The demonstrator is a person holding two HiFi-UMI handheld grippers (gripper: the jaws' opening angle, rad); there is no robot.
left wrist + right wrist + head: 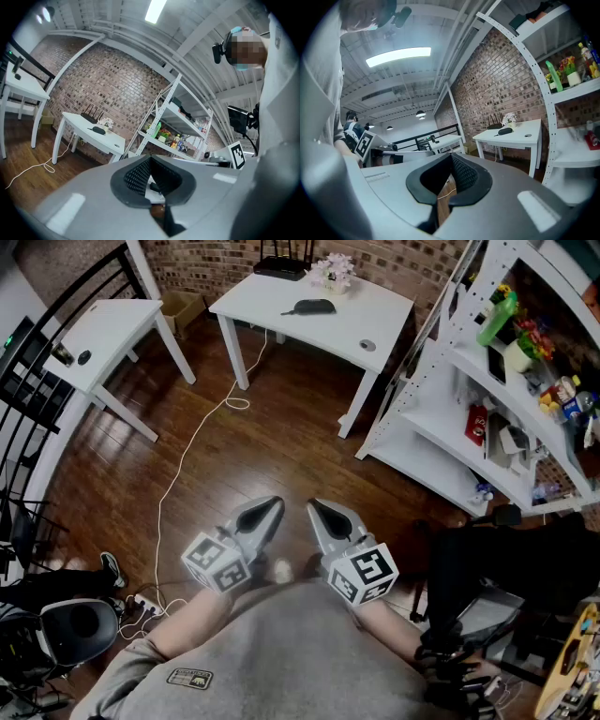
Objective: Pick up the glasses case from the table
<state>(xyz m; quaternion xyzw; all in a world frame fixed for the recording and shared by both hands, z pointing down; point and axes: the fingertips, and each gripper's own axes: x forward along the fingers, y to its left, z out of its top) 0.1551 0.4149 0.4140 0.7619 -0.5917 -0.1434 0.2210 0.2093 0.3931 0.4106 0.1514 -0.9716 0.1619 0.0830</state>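
Your left gripper (275, 505) and right gripper (314, 509) are pinched shut, empty; case (313, 307) sits well ahead on the table (384, 306). Step in, then open one.

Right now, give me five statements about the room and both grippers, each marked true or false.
1. The glasses case lies on the white table. True.
2. The left gripper holds the case. False: it is shut on nothing, far from the case.
3. Flowers stand on the same table as the case. True.
4. The right gripper hangs over that table. False: it is close to the person's body, above the wooden floor.
5. The shelf unit stands left of the table in the head view. False: it stands to the right.
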